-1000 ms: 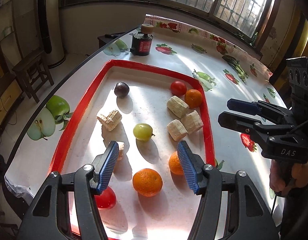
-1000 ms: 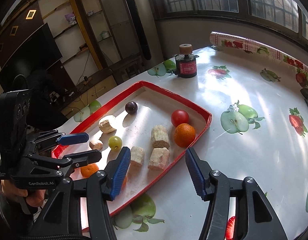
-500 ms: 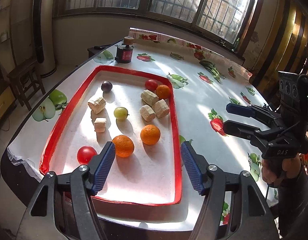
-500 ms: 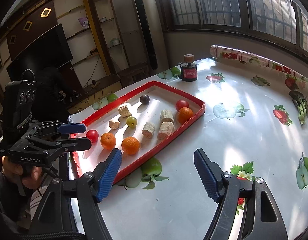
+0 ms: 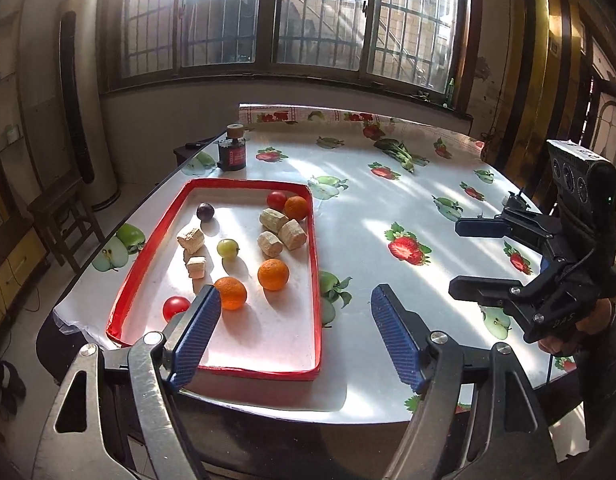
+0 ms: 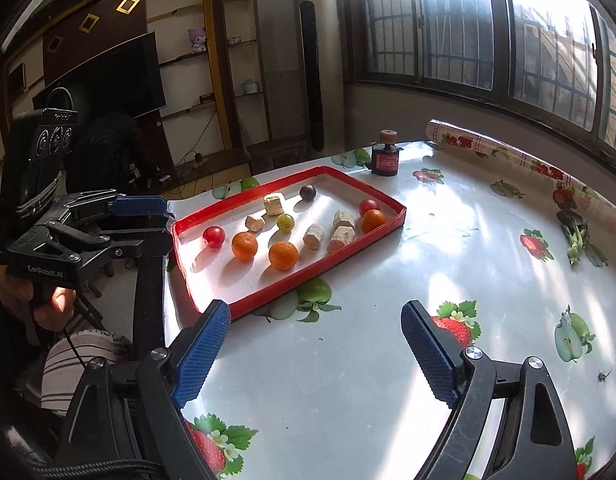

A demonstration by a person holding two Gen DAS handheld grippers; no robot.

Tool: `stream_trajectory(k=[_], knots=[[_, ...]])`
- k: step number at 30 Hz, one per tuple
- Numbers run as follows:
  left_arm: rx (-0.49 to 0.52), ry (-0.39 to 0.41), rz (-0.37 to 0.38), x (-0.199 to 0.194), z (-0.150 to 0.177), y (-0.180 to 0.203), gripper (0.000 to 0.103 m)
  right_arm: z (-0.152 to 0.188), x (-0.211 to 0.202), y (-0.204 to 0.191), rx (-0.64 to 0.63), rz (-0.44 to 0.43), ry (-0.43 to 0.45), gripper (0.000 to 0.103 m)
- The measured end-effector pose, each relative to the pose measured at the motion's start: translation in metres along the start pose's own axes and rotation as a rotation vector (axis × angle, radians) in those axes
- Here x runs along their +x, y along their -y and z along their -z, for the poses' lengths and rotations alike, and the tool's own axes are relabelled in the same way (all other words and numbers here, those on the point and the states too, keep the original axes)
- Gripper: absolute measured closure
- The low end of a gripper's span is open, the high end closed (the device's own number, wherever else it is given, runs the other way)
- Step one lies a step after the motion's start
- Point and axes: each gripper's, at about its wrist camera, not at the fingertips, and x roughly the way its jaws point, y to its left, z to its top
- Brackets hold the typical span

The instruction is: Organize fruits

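Note:
A red-rimmed tray (image 5: 316, 264) (image 6: 387, 226) lies on the table's left part. In it lie three oranges (image 5: 273, 274) (image 6: 283, 255), two red tomatoes (image 5: 176, 307) (image 6: 213, 237), a green grape (image 5: 228, 249), a dark plum (image 5: 205, 212) and several beige chunks (image 5: 292, 234). My left gripper (image 5: 294, 332) is open and empty, held back above the tray's near edge. My right gripper (image 6: 315, 354) is open and empty over the bare tablecloth to the right of the tray; it also shows in the left wrist view (image 5: 471, 256).
The table wears a fruit-print cloth (image 5: 387, 200). A dark jar with a cork lid (image 5: 232, 153) (image 6: 384, 153) stands beyond the tray's far end. A wooden stool (image 5: 64, 216) stands left of the table. Windows run along the far wall.
Both grippers have pulled back and up from the tray, so the whole tray and table now show. Both stayed open. The fruits have not moved.

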Motion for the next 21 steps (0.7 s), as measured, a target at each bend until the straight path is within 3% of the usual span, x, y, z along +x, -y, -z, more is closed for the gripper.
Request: stream_trajectory(k=[21], knots=[[0.083, 0.093, -0.07, -0.041, 0.018, 0.023, 0.02, 0.014, -0.033, -0.031, -0.115, -0.019, 0.036, 0.013]])
